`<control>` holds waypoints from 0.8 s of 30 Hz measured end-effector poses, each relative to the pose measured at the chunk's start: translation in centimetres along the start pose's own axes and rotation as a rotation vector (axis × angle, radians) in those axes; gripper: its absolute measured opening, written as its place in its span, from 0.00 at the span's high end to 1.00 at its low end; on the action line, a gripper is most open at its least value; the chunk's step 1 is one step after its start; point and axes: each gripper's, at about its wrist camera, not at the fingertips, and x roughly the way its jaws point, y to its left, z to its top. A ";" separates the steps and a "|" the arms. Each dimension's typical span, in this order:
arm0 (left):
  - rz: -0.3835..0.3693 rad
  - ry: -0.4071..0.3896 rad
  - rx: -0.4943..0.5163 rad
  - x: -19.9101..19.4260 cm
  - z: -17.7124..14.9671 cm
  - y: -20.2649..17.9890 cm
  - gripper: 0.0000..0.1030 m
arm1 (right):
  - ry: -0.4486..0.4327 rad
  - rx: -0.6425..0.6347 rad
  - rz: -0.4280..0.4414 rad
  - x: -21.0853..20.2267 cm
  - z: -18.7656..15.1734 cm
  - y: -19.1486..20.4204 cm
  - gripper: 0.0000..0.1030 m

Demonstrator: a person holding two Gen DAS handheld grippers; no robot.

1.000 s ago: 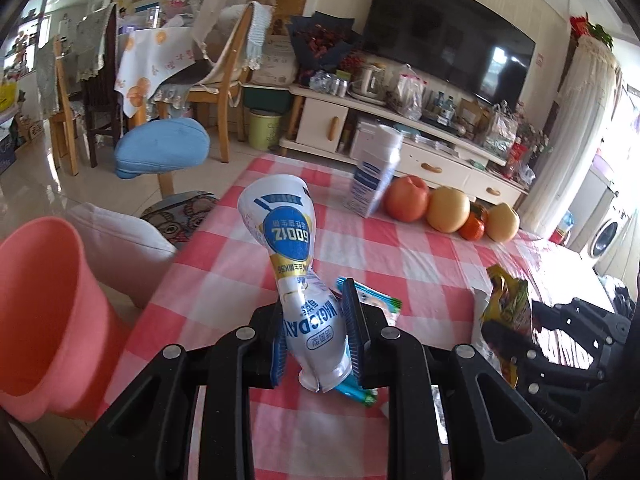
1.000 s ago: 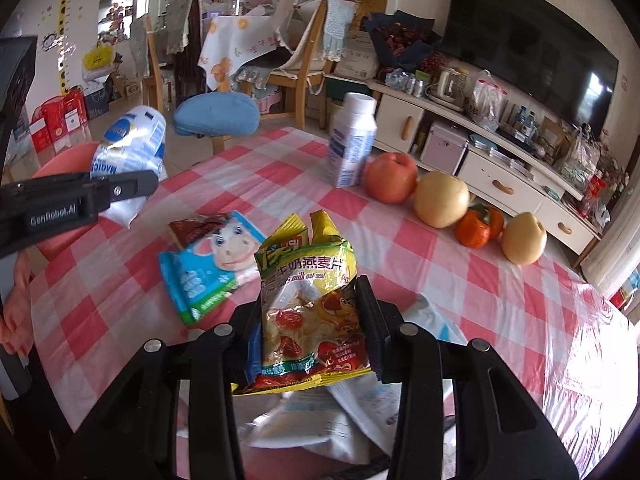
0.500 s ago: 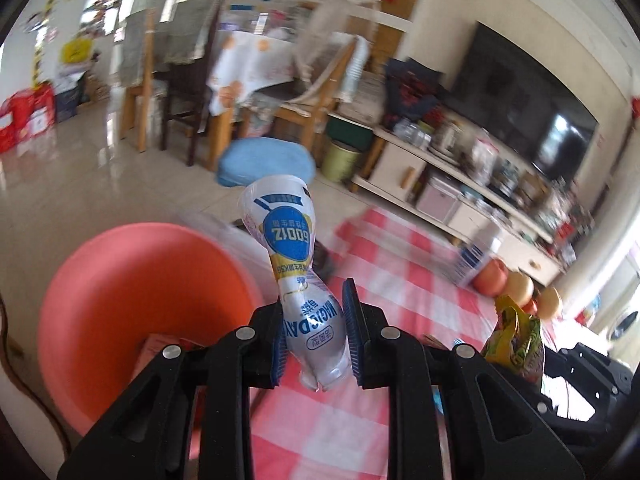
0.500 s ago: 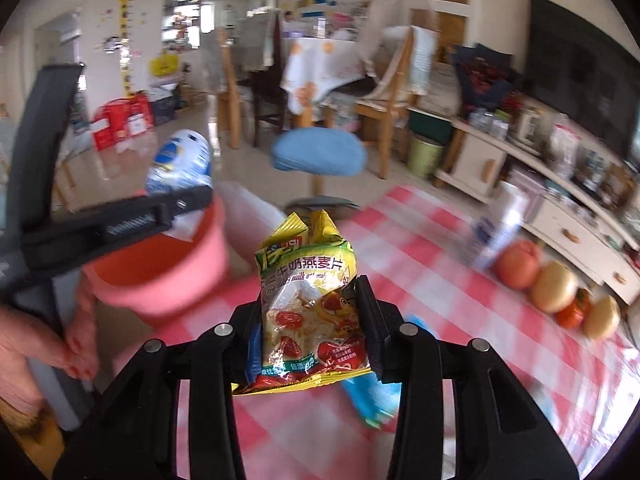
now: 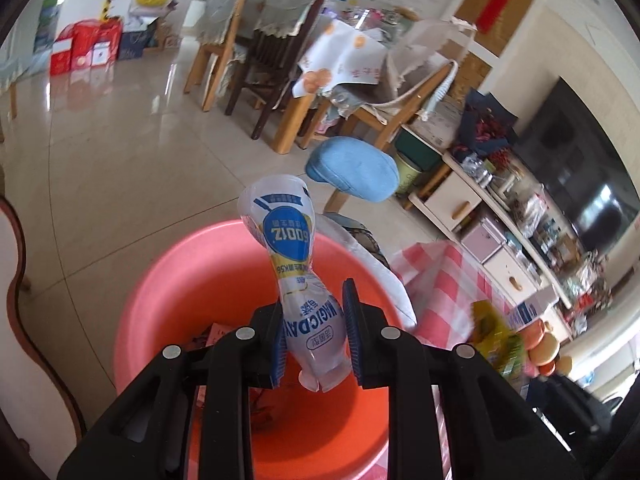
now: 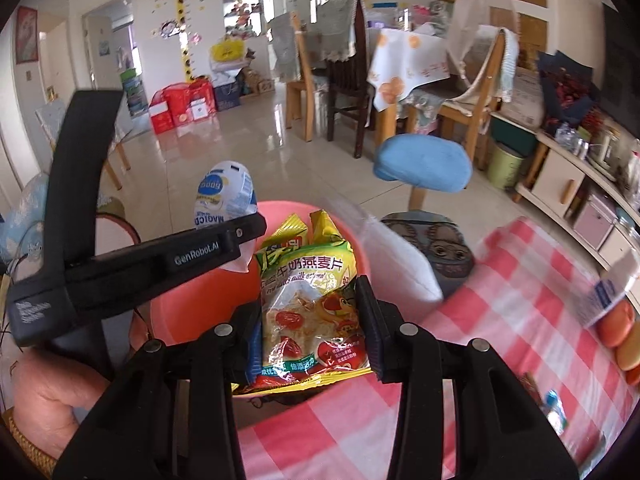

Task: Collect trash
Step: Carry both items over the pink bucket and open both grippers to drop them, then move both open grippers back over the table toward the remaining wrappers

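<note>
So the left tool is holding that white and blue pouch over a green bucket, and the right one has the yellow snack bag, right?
Almost. The bucket is pink, not green; the left wrist view shows it beneath the white and blue pouch held by the left tool. The rest stands: the right tool holds the yellow snack bag.

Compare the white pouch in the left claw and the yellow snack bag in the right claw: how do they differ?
The white pouch is white and blue; the snack bag is yellow-green with red pictures. The pouch is narrow and pinched at its waist; the bag is broad and flat. The pouch's print reads upside down; the bag's reads upright. Both are clamped in a claw, left claw and right claw, above the pink bucket.
</note>
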 end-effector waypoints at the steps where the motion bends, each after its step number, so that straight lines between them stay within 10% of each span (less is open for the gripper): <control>1: -0.001 0.001 -0.013 0.1 0.1 0.4 0.75 | 0.005 -0.002 0.006 0.5 0.0 0.3 0.59; 5: 0.033 0.021 -0.020 0.6 0.4 1.2 0.72 | 0.024 -0.008 0.012 2.2 -0.3 0.7 0.58; 9: 0.099 -0.006 -0.013 0.4 0.7 1.5 0.28 | -0.023 0.092 0.016 1.7 -1.0 -0.8 0.32; 24: 0.023 -0.196 0.242 -1.5 -0.9 -4.5 0.10 | -0.099 0.221 -0.104 -5.1 -6.2 -4.7 0.09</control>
